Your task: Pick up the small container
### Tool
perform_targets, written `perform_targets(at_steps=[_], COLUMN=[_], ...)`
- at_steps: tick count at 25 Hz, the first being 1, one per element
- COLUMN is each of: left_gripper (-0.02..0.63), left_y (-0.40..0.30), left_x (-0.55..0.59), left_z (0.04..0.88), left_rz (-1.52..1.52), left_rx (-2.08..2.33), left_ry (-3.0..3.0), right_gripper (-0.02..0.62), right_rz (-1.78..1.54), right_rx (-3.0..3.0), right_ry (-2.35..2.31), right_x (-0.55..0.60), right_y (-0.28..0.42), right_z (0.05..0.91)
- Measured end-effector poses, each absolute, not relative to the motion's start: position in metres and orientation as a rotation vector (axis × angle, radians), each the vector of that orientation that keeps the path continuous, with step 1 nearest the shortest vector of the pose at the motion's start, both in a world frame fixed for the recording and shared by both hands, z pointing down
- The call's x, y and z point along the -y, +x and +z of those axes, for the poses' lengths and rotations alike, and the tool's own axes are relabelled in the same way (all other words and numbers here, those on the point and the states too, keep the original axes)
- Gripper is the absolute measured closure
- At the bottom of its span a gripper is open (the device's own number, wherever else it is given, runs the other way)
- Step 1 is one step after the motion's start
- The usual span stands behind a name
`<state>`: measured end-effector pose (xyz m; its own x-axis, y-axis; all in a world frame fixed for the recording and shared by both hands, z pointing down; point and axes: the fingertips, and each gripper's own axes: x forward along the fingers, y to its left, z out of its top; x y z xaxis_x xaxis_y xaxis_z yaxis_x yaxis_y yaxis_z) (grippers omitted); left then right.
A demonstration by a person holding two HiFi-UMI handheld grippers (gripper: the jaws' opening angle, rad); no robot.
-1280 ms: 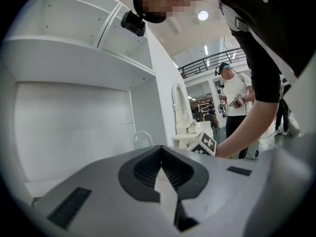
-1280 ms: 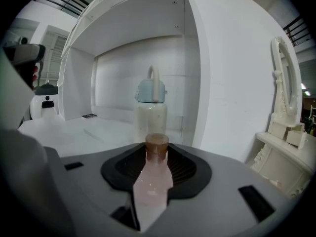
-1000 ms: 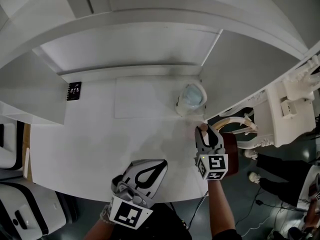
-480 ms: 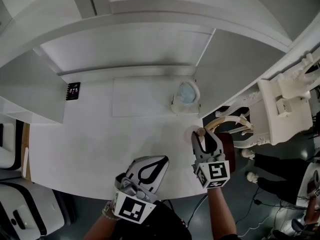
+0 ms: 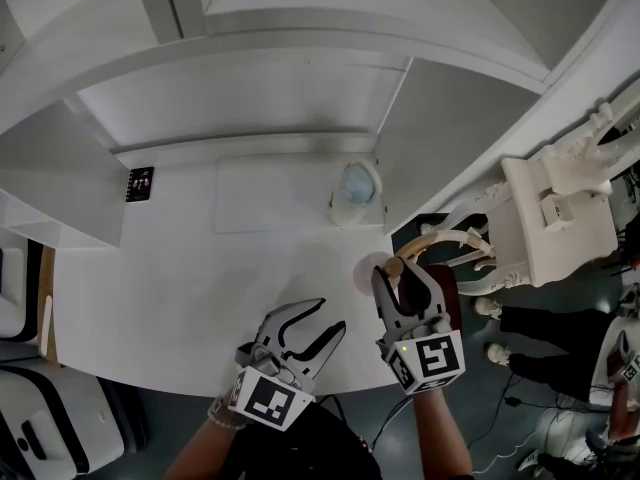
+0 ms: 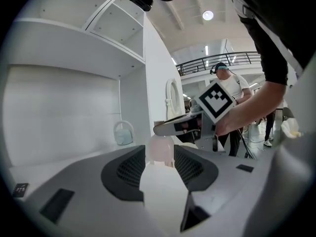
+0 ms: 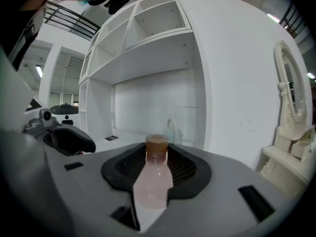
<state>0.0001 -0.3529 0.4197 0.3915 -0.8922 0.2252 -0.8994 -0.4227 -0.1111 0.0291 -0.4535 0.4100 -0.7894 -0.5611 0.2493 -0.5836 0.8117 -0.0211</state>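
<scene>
The small container (image 5: 378, 270) is a pale pink bottle (image 7: 153, 181) with a brown cap. It stands upright between the pads of my right gripper (image 5: 397, 273), which is shut on it near the table's right edge. In the right gripper view the right gripper (image 7: 157, 157) has both pads against the bottle's body. My left gripper (image 5: 332, 314) hovers at the near edge, to the left of the right one. Its jaws are opening and nothing is between them. In the left gripper view the bottle (image 6: 160, 149) shows beyond the left gripper (image 6: 159, 154), under the right gripper's fingers (image 6: 177, 127).
A pale blue pouch with a handle (image 5: 355, 186) stands at the back of the white table (image 5: 180, 278), against the shelf wall. A small black card (image 5: 139, 183) lies at the far left. An ornate white chair (image 5: 555, 218) stands off the table's right edge.
The left gripper's jaws have gone from shut to spread apart. The right gripper has drawn back slightly toward the near edge with the bottle in it.
</scene>
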Motion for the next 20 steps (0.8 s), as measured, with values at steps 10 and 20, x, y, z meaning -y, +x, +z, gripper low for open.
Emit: perform_targets(at_steps=[10, 20], left_gripper=[0.341, 0.287], left_y=[0.019, 0.033], left_x=[0.349, 0.334], left_z=[0.423, 0.416], left_rz=[0.474, 0.531], left_rx=[1.621, 1.600], left_ry=[2.632, 2.690], right_gripper=[0.454, 0.454], right_rz=[0.087, 0.082], right_rx=[2.834, 2.886], right_ry=[0.801, 0.734], right_x=[0.415, 0.372], right_y=[0.029, 0.029], right_z=[0.363, 0.337])
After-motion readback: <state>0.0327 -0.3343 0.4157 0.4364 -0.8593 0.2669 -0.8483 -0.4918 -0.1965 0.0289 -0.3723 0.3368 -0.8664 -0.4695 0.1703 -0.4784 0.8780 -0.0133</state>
